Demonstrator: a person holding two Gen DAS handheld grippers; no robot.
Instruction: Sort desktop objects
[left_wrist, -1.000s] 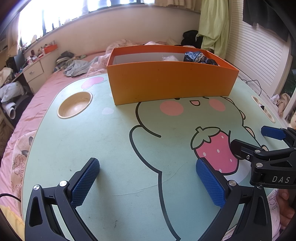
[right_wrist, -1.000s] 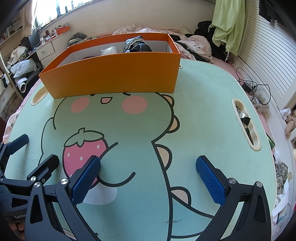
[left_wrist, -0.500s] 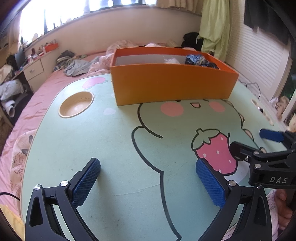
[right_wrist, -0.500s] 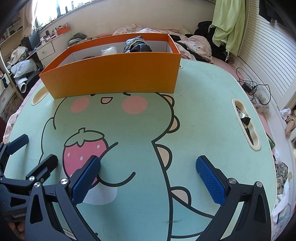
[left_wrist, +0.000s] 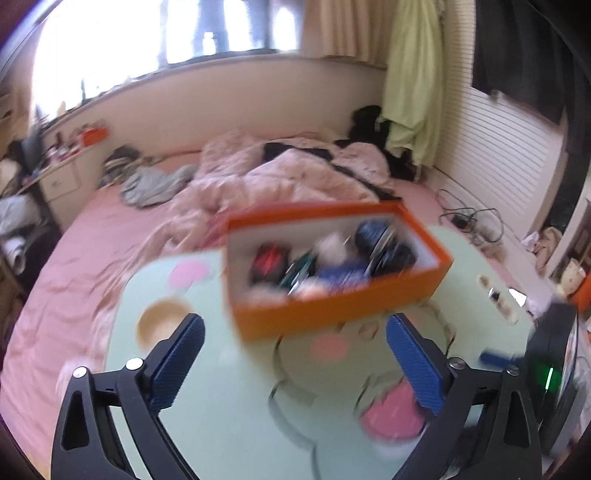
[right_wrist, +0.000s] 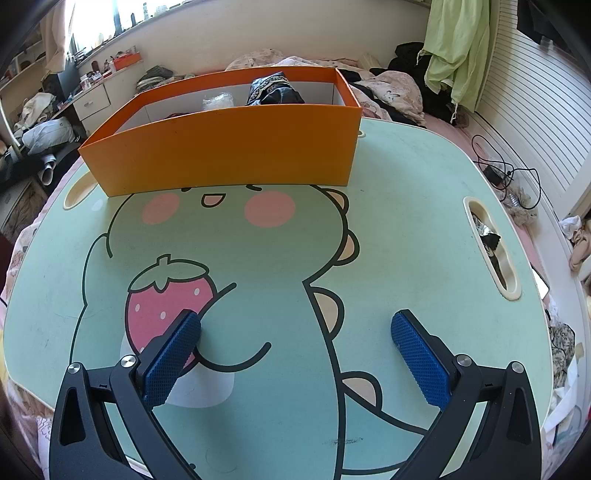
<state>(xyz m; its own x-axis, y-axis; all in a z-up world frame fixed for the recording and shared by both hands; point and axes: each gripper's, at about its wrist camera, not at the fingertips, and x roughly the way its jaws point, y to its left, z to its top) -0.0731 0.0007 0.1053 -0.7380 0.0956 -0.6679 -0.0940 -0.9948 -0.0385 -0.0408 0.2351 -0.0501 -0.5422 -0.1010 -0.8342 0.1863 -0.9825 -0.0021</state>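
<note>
An orange box (right_wrist: 229, 155) stands at the far side of the mint-green cartoon table (right_wrist: 406, 221). In the blurred left wrist view the orange box (left_wrist: 332, 310) shows from above, holding several small objects, among them dark blue, red and white ones. My left gripper (left_wrist: 295, 362) is open and empty, raised above the table in front of the box. My right gripper (right_wrist: 295, 350) is open and empty, low over the table near the strawberry print. The right gripper's blue pad shows at the right edge of the left wrist view (left_wrist: 498, 357).
A round cup recess (left_wrist: 160, 323) lies in the table's left part. A slot with clutter (right_wrist: 491, 247) lies at the table's right edge. A bed with pink bedding (left_wrist: 277, 177) is behind the table. Cables (right_wrist: 506, 173) lie on the floor at right.
My left gripper has risen sharply and tilted, so its view now looks down into the box and is motion-blurred. It no longer shows in the right wrist view. The right gripper has not moved.
</note>
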